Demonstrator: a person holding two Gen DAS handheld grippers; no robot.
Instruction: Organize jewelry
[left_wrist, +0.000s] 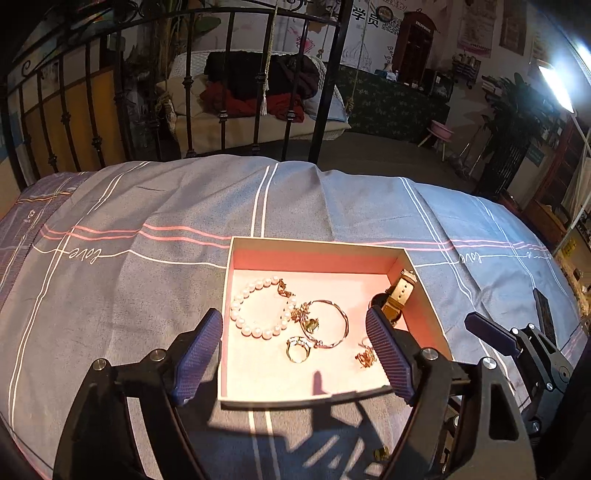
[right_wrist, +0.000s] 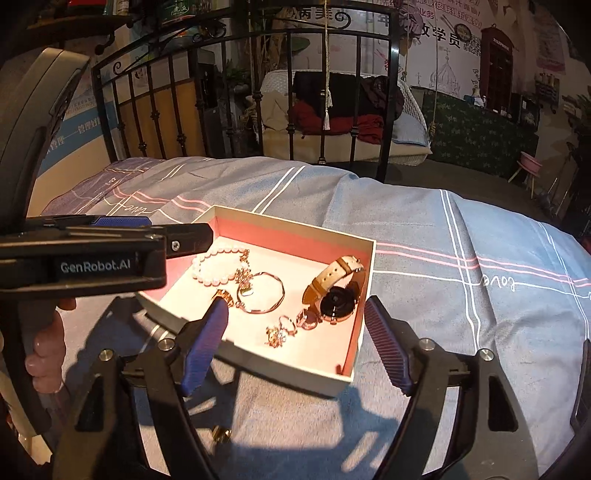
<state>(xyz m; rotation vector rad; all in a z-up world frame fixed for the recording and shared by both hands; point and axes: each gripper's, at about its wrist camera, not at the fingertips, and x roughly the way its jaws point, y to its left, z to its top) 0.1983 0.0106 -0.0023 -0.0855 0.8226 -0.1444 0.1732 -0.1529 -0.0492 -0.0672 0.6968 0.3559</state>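
Both tongs (left_wrist: 295, 354) (right_wrist: 295, 343) wide, empty, over pink-lined box (left_wrist: 421, 291) of pearl bracelet (left_wrist: 258, 306), bangle (left_wrist: 328, 325), rings (left_wrist: 297, 349), watch (right_wrist: 334, 291)

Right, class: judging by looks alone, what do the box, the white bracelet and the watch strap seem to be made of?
Box: likely matte cardboard; thin, stiff cream walls, pink inside.
White bracelet: pearl-like beads, round, glossy, off-white; real or imitation cannot be told.
Watch strap: probably tan leather or an imitation; flat, dull band that bends in a curve.
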